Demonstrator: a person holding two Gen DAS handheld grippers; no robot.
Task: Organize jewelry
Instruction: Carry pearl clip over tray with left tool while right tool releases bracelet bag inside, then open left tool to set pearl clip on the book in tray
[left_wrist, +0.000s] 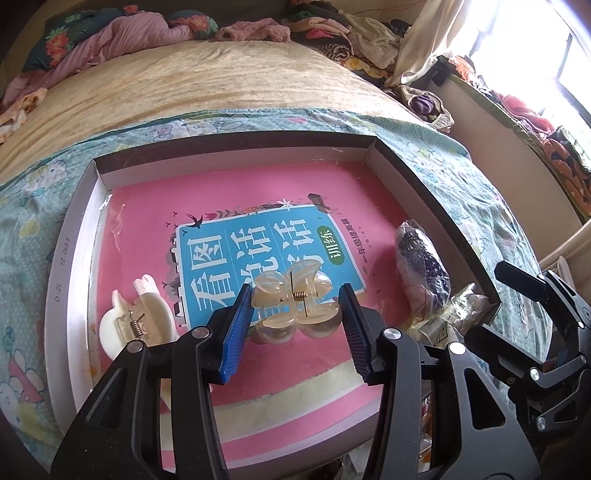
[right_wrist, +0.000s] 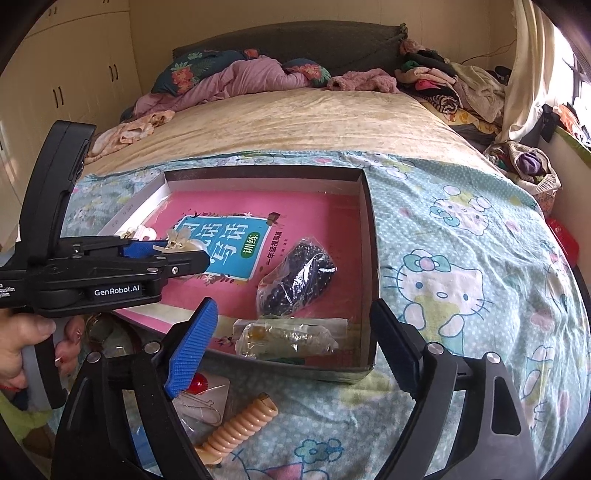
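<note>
A translucent beige hair claw (left_wrist: 295, 306) hangs just above the pink book (left_wrist: 258, 192) inside a shallow box (left_wrist: 236, 140). My left gripper (left_wrist: 297, 314) is shut on it, one blue pad against each side. The right wrist view shows that gripper (right_wrist: 177, 247) from the side, a hand on its handle. A white hair claw (left_wrist: 136, 321) lies at the box's near left. My right gripper (right_wrist: 293, 308) stands wide open over the box's near right corner, above a clear packet of gold pieces (right_wrist: 291, 338) and a bag of dark beads (right_wrist: 299, 280). Its pads touch nothing.
The box (right_wrist: 365, 229) sits on a cartoon-cat sheet (right_wrist: 461, 258) on a bed. In front of the box lie a peach spiral hair tie (right_wrist: 240, 424) and a clear packet with a red bead (right_wrist: 199, 382). Piles of clothes (right_wrist: 443, 85) crowd the bed's far end.
</note>
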